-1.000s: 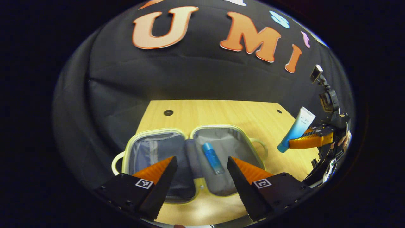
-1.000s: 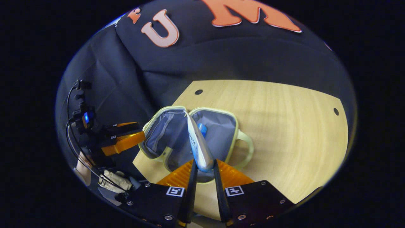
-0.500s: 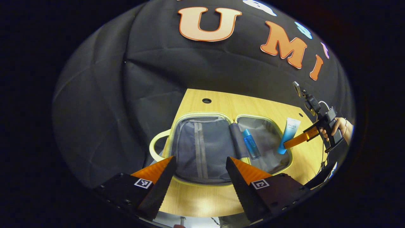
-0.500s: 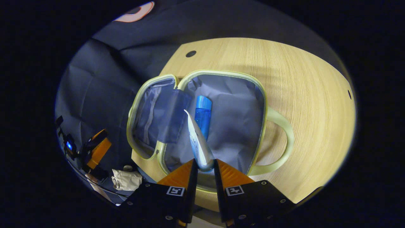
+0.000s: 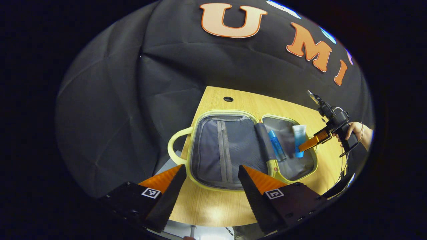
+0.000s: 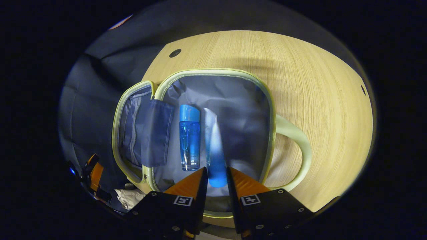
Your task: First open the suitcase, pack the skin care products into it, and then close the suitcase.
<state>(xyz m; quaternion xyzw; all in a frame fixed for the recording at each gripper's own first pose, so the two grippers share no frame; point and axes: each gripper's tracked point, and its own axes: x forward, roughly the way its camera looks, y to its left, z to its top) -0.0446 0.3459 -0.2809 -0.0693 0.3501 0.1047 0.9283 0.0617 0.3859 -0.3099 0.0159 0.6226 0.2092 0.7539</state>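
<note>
Right gripper [image 6: 217, 173] clamps the tube [image 6: 213, 146] — cap toward it, lengthwise beside the bottle [image 6: 189, 136].

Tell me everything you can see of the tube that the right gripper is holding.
The tube is a soft squeeze tube, white at its flat crimped end and fading to bright blue at the cap end. The right gripper is shut on it near the blue cap, both fingers pressing its sides. It points forward over the right half of the open suitcase, alongside the blue bottle. It looks blurred, and whether it touches the lining cannot be told.
</note>
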